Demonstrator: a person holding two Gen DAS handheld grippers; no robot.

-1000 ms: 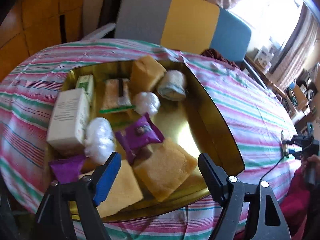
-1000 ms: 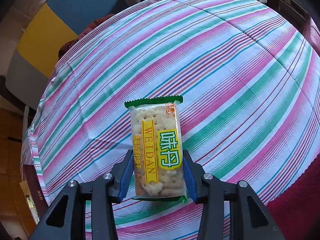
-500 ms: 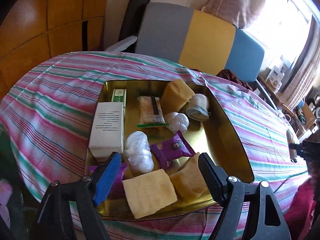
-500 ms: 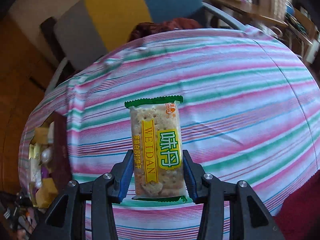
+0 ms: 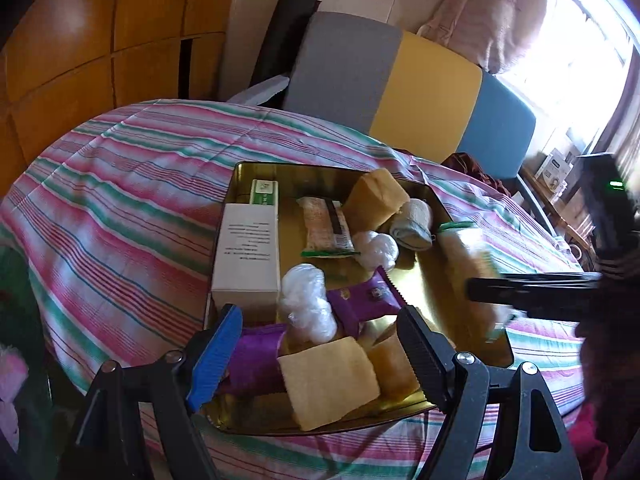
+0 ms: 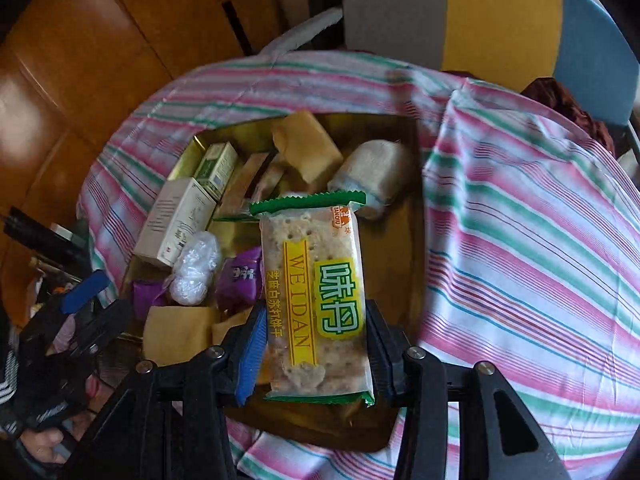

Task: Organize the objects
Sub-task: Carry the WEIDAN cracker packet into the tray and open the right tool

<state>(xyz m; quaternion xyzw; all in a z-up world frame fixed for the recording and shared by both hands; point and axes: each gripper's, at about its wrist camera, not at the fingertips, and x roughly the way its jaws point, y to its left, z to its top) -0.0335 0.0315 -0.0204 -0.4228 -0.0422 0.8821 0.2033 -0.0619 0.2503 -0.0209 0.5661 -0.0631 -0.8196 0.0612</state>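
My right gripper point(image 6: 316, 348) is shut on a green-edged cracker pack point(image 6: 316, 300) with a yellow label, held above the right half of a gold tray point(image 6: 416, 200). In the left wrist view the pack point(image 5: 468, 256) is blurred over the tray's point(image 5: 416, 276) right side, with the right gripper point(image 5: 492, 292) coming in from the right. The tray holds a white box point(image 5: 246, 256), a second cracker pack point(image 5: 326, 228), yellow cakes point(image 5: 328, 380), white wrapped balls point(image 5: 306, 300) and a purple packet point(image 5: 364, 300). My left gripper point(image 5: 320, 316) stands open above the tray's near edge, holding nothing.
The tray lies on a striped tablecloth point(image 5: 120, 208). A chair point(image 5: 424, 84) with grey, yellow and blue panels stands behind the table, and a wooden wall point(image 5: 100, 40) is at the left. A rolled white cloth point(image 5: 414, 220) lies in the tray's far right corner.
The right gripper swung and rolled with the cracker pack from over bare tablecloth to above the tray, entering the left wrist view. The left gripper drew back a little from the tray.
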